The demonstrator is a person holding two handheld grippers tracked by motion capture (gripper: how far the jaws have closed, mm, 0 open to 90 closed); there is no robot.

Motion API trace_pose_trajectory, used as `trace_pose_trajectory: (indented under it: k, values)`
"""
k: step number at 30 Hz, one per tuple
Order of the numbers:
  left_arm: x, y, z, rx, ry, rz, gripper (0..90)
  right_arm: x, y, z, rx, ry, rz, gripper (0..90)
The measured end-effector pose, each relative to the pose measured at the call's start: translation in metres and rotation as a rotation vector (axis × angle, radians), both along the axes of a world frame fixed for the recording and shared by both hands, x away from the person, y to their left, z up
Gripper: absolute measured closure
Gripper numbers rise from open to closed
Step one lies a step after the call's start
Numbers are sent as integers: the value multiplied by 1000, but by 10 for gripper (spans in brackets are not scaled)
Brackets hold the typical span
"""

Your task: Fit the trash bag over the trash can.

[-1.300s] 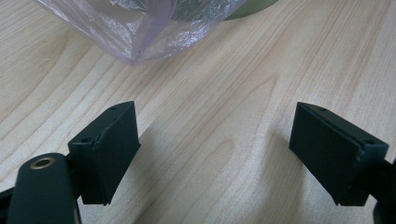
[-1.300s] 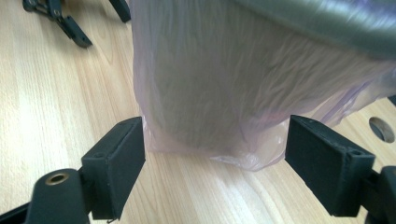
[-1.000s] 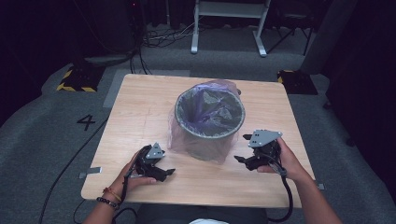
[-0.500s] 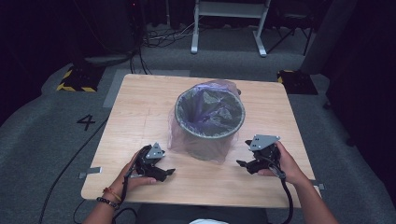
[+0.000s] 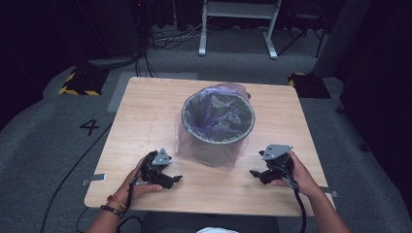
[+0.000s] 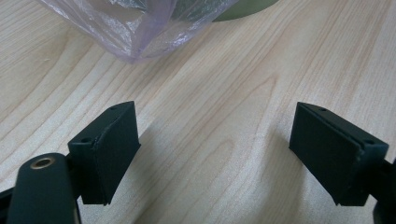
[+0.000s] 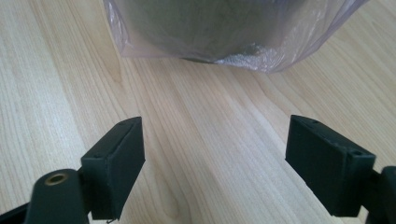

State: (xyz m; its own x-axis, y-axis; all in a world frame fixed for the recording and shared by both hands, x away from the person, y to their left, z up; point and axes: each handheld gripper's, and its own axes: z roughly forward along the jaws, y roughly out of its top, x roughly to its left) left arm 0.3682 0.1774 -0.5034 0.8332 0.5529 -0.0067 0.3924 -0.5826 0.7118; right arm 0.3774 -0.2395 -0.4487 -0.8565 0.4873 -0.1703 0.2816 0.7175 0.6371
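grey bin (image 5: 218, 127) lined with purple bag (image 5: 214, 114)

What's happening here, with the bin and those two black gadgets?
A person sits at a wooden table holding a pair of tongs in each hand. In the middle stands a grey waste bin lined with a thin purple plastic bag that drapes over its rim and down its sides. The left tongs and the right tongs rest low on the table on either side of the bin, both open and pointing towards it. Neither touches the bin or bag.
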Motion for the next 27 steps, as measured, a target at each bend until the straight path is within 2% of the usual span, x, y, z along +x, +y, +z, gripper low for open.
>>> trace_pose_trajectory:
  k: [7,13,20,27]
  values:
    - [0,0,0,0,0,0,155,-1,-4,-8,-22,-4,-17,200]
    - [0,0,0,0,0,0,155,-2,-12,-21,-25,18,-32,200]
    - [0,0,0,-1,0,3,155,-4,-20,-30,-14,39,-56,199]
    - [0,0,0,-1,0,3,155,-7,-30,-35,27,42,-94,188]
